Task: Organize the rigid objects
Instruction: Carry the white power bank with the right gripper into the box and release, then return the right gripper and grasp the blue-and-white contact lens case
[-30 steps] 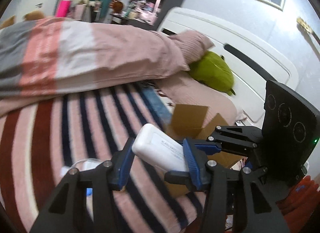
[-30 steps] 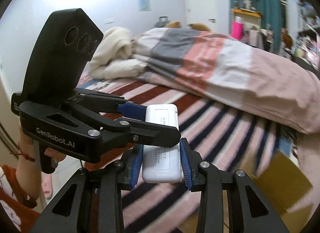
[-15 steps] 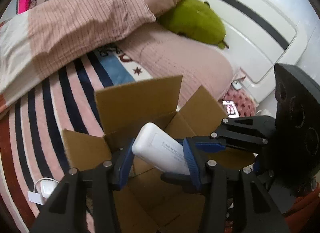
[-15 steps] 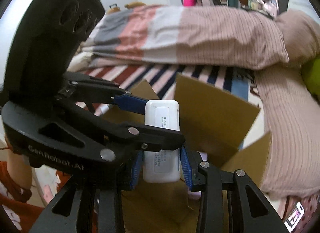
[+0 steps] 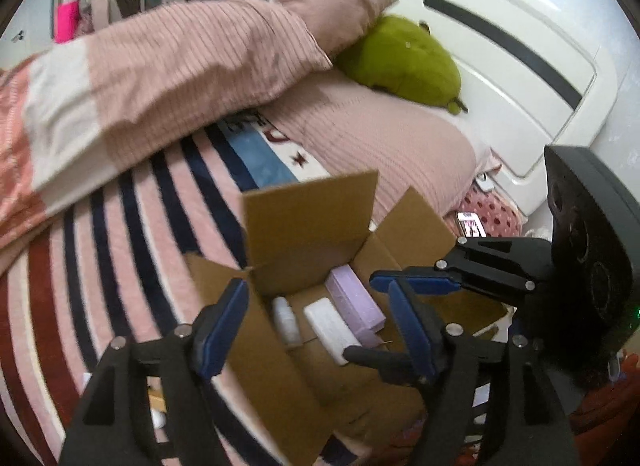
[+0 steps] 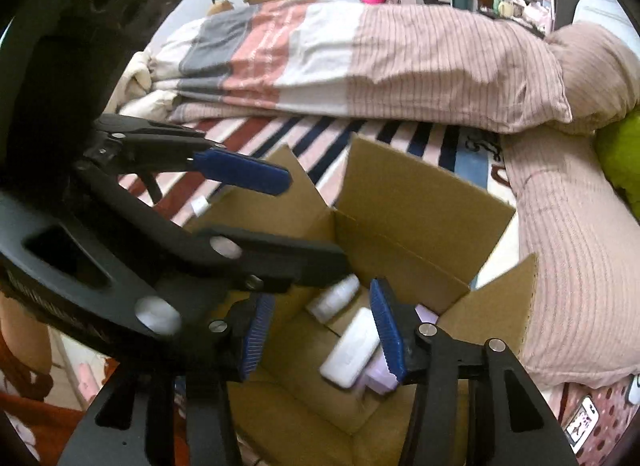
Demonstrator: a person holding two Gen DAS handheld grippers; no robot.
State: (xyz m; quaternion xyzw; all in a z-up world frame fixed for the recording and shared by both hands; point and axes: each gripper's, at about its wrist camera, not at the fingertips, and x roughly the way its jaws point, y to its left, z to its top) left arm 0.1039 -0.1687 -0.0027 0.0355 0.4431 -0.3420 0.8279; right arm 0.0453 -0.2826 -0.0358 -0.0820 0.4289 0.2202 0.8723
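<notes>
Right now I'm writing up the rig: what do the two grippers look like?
Both are matte black with silver screws. The left gripper and right gripper carry ribbed blue pads. Each has a flat black head with round recesses. An orange-red sleeve shows beside them.

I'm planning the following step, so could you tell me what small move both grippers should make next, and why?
Probably lift both away: the white power bank already lies in the cardboard box, and the left gripper and right gripper are opening with nothing between their pads.
</notes>
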